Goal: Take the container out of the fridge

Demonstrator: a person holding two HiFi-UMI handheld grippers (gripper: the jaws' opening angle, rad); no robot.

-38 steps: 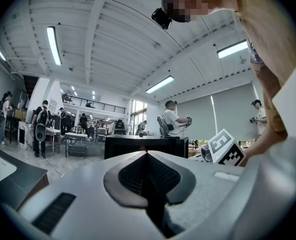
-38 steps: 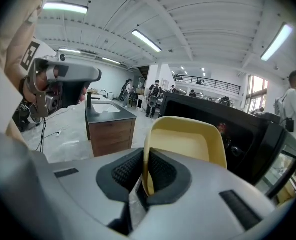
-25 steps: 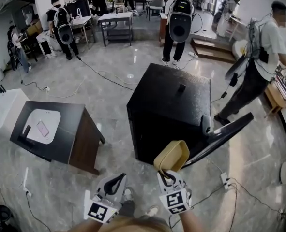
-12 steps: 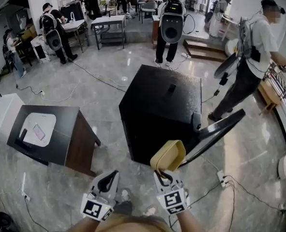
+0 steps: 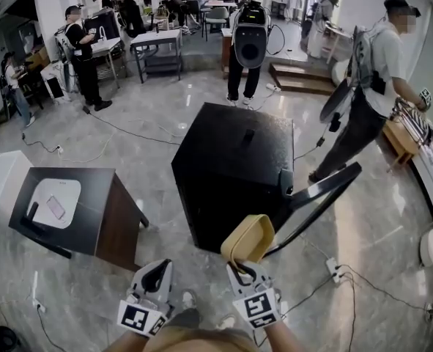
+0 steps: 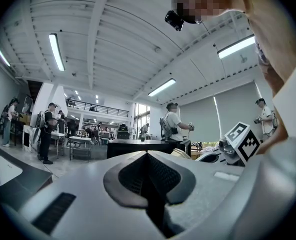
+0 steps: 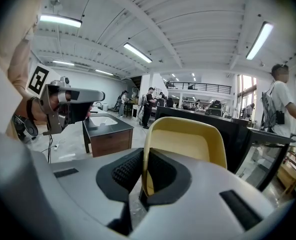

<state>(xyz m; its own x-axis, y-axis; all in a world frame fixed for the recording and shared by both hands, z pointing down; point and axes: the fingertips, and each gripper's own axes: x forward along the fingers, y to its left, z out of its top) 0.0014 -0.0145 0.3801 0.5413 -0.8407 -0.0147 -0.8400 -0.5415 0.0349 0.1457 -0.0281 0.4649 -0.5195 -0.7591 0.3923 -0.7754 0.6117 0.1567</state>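
The right gripper [image 5: 239,268] is nearly closed, its jaws clamped on one wall of the yellow container [image 5: 248,237], one pad inside the rim and the other outside. The container is out of the fridge [image 5: 231,160]. It is held in the air just in front of the fridge's near side and left of the open door [image 5: 320,194], which swings out to the right. It stands on edge above the gripper, with its hollow side turned toward the right gripper's camera. The left gripper [image 5: 160,266] hangs to the left of the right one, near it but apart. Its jaws are pressed together with nothing between them, and it points level over the floor [image 5: 172,233]. The fridge is a black box standing on the grey stone floor, with a small dark thing [image 5: 248,133] lying on its top. To the left, well apart from the fridge, stands a dark-topped table [image 5: 91,200]. A white tray [image 5: 44,193] lies on the table with a phone [image 5: 56,207] on it. At the far right a person [image 5: 370,101] wearing a backpack leans over a bench. More people stand at tables along the far side of the room.
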